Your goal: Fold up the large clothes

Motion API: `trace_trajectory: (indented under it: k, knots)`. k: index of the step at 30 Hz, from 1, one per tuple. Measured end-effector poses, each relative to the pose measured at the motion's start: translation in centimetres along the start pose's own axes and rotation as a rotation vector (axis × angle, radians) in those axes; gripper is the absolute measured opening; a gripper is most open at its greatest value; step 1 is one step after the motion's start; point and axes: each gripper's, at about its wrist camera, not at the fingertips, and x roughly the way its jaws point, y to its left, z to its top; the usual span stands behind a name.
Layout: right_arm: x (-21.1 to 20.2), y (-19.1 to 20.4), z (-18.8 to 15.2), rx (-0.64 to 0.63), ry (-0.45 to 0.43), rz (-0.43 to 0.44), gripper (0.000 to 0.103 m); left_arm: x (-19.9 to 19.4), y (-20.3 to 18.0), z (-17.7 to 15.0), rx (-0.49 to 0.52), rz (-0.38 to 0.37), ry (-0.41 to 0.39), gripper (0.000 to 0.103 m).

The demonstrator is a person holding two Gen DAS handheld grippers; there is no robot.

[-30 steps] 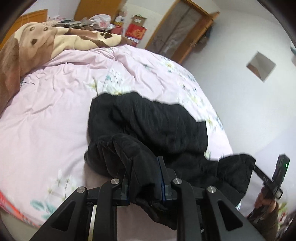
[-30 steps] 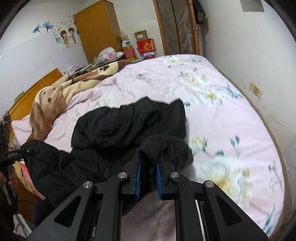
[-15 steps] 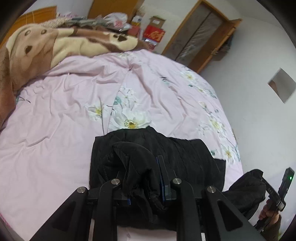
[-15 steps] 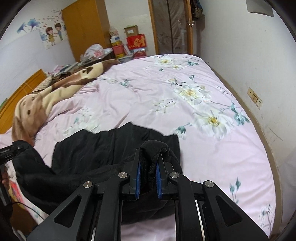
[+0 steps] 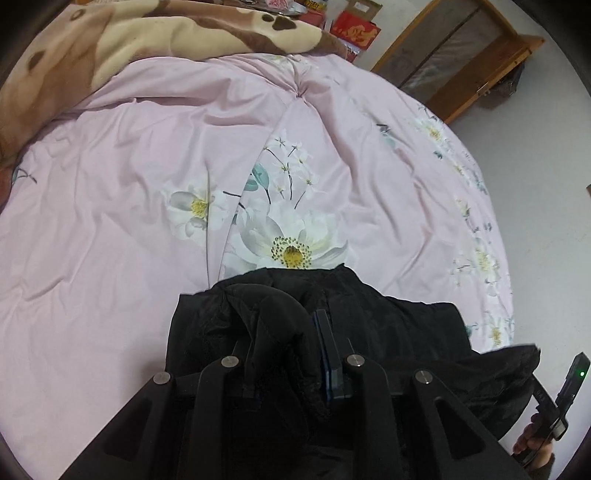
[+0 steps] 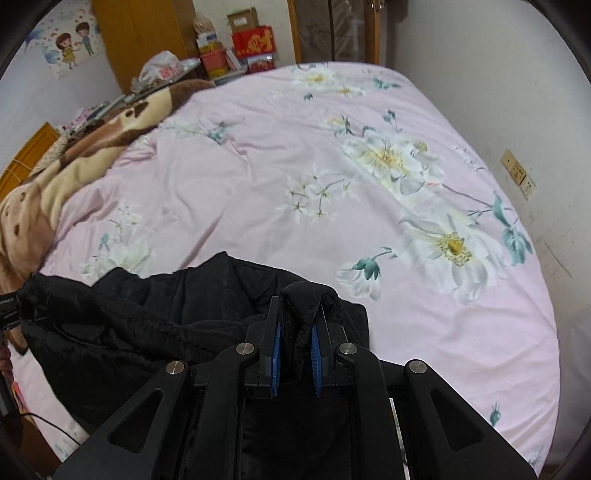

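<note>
A large black padded garment (image 5: pixel 391 325) hangs and bunches over the near edge of the pink flowered bed (image 5: pixel 147 177). My left gripper (image 5: pixel 288 332) is shut on a thick fold of it; the fold hides the left finger. My right gripper (image 6: pixel 295 317) is shut on another fold of the same garment (image 6: pixel 147 317), with both blue pads showing. The garment spans between the two grippers. The right gripper also shows at the lower right of the left wrist view (image 5: pixel 554 410), held by a hand.
A brown and cream bear-print blanket (image 5: pixel 110 40) lies at the far left of the bed (image 6: pixel 258 155). A wooden wardrobe (image 6: pixel 144 33), red boxes (image 6: pixel 255 40) and clutter stand beyond the bed. A white wall with sockets (image 6: pixel 517 177) runs along the right side.
Both grippers have pulled the black garment back toward the near edge of the bed. More of the pink cover now shows beyond it.
</note>
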Motion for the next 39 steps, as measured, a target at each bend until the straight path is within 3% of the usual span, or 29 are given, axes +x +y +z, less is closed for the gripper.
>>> trace_trajectory:
  k: [7, 13, 15, 17, 20, 21, 22, 24, 26, 29, 35, 39]
  knots:
    - [3.4, -0.4, 1.3, 0.028, 0.055, -0.023, 0.014, 3.0, 0.1, 1.2, -0.001, 0.034, 0.044, 0.025]
    - [3.6, -0.6, 1.4, 0.049, 0.064, -0.013, 0.015, 3.4, 1.4, 1.4, -0.045, -0.032, 0.059, 0.029]
    - [2.5, -0.9, 1.5, 0.064, 0.035, 0.011, 0.019, 2.7, 1.8, 1.5, -0.05, -0.073, 0.046, 0.032]
    - [1.3, -1.4, 1.8, 0.071, -0.012, 0.022, 0.026, 1.6, 2.5, 1.4, -0.075, -0.138, 0.026, 0.04]
    - [-1.2, -2.2, 1.9, 0.044, -0.1, -0.026, 0.046, -0.4, 3.6, 1.2, -0.107, -0.232, -0.022, 0.056]
    - [-1.7, -2.5, 1.8, 0.036, -0.112, -0.025, 0.046, -1.2, 3.9, 1.2, -0.107, -0.236, -0.051, 0.067]
    - [-2.1, -2.8, 1.7, 0.033, -0.115, -0.015, 0.046, -2.2, 4.2, 1.2, -0.104, -0.227, -0.097, 0.07]
    - [-3.0, -3.7, 1.1, 0.036, -0.132, 0.018, 0.047, -4.6, 5.1, 1.2, -0.096, -0.222, -0.194, 0.07]
    - [-3.3, -4.7, 0.0, 0.027, -0.14, 0.057, 0.049, -6.0, 5.9, 1.1, -0.066, -0.239, -0.224, 0.073]
    - [-2.0, -5.2, -1.9, -0.009, -0.092, 0.075, 0.058, -5.5, 6.4, 0.1, 0.018, -0.18, -0.175, 0.074]
    - [0.9, -4.2, -4.1, -0.029, -0.071, 0.19, 0.058, 0.2, 6.5, -3.2, 0.088, -0.137, 0.006, 0.074]
    - [2.7, -3.1, -4.2, -0.03, -0.034, 0.161, 0.058, 2.1, 5.9, -4.1, 0.113, -0.068, 0.009, 0.074]
